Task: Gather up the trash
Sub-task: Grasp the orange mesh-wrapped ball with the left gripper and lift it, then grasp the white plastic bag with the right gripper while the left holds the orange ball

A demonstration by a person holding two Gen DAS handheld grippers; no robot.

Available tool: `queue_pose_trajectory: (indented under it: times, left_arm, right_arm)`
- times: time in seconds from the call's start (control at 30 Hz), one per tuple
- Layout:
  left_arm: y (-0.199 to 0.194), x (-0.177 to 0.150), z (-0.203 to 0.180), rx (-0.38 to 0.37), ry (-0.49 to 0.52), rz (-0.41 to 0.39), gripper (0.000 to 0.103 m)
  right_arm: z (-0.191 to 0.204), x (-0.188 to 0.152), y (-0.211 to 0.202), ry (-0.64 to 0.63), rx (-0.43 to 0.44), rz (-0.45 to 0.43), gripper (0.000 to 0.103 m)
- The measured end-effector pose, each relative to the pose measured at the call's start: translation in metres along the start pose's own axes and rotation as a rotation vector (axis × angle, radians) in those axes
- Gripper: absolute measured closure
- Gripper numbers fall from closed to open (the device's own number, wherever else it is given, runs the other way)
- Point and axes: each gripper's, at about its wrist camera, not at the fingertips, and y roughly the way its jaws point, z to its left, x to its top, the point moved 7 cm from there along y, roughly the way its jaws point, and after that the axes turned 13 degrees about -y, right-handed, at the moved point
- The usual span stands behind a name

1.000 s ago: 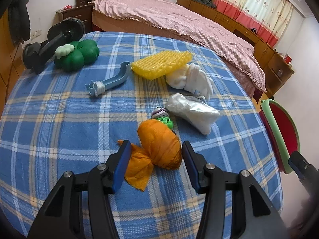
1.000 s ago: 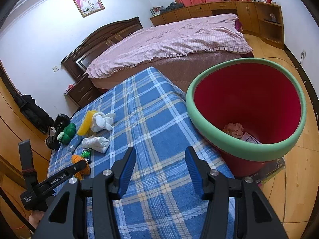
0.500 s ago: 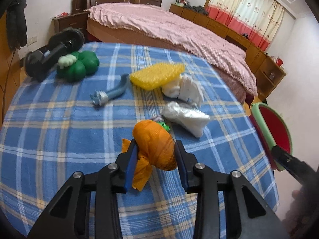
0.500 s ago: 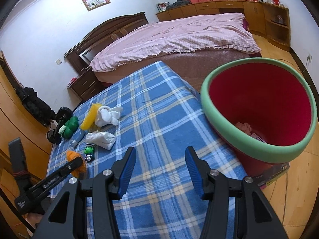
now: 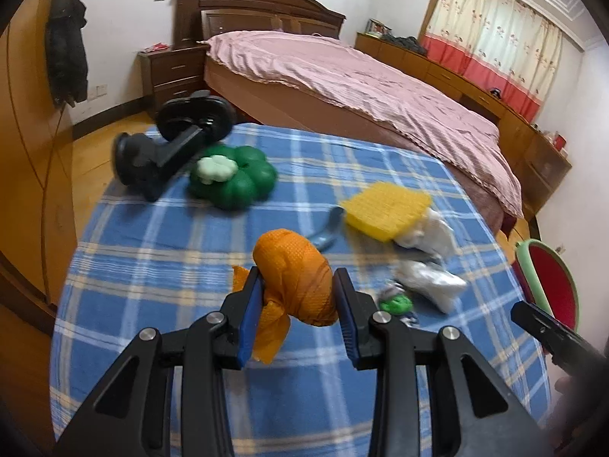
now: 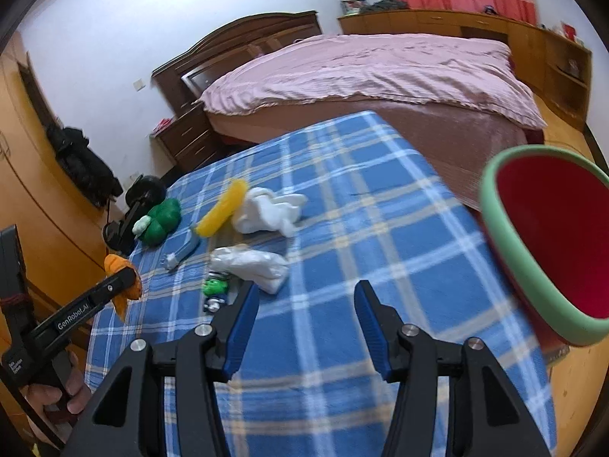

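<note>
My left gripper (image 5: 298, 304) is shut on a crumpled orange net wad (image 5: 295, 272) and holds it above the blue plaid table (image 5: 160, 266); the wad also shows in the right wrist view (image 6: 123, 283). My right gripper (image 6: 306, 318) is open and empty over the table's near side. A red bin with a green rim (image 6: 548, 236) stands off the table's right edge, also in the left wrist view (image 5: 548, 285). On the table lie a white plastic wad (image 6: 253, 266), crumpled white tissue (image 6: 272, 211), a yellow mesh pad (image 6: 222, 213) and a small green toy figure (image 6: 215, 289).
A green clover-shaped toy (image 5: 232, 179), a black dumbbell-like stand (image 5: 171, 141) and a grey-blue plastic piece (image 6: 182, 253) lie at the table's far left. A bed with a pink cover (image 5: 361, 76) stands behind the table. Wooden floor lies around the bin.
My left gripper has closed on the orange wad and lifted it off the table. My right gripper has swung left, so the bin has slid to the view's right edge.
</note>
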Motion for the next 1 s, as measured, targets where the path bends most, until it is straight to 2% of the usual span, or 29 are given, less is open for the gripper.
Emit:
queue_pose_trajectory:
  times: [0.1,0.33,0.47,0.77,1.0]
  left_arm:
    - [0.002,0.004,0.012,-0.006,-0.018,-0.008,0.066]
    - [0.007,0.008,0.032,-0.022,-0.032,-0.017,0.066]
    - [0.007,0.013,0.039,-0.042,-0.043,-0.026,0.066]
    - [0.012,0.014,0.042,-0.093,-0.067,-0.011,0.066]
    - [0.017,0.013,0.043,-0.092,-0.078,0.0,0.066]
  right_arm:
    - [0.012,0.007,0.016,-0.001,0.029,0.027,0.044]
    - [0.04,0.014,0.057,-0.005,0.009,0.101,0.04]
    - [0.052,0.016,0.073,-0.007,-0.004,0.122,0.033]
    - [0.061,0.022,0.095,-0.015,-0.064,0.135,0.03]
    - [0.066,0.023,0.102,-0.069,-0.101,0.124,0.032]
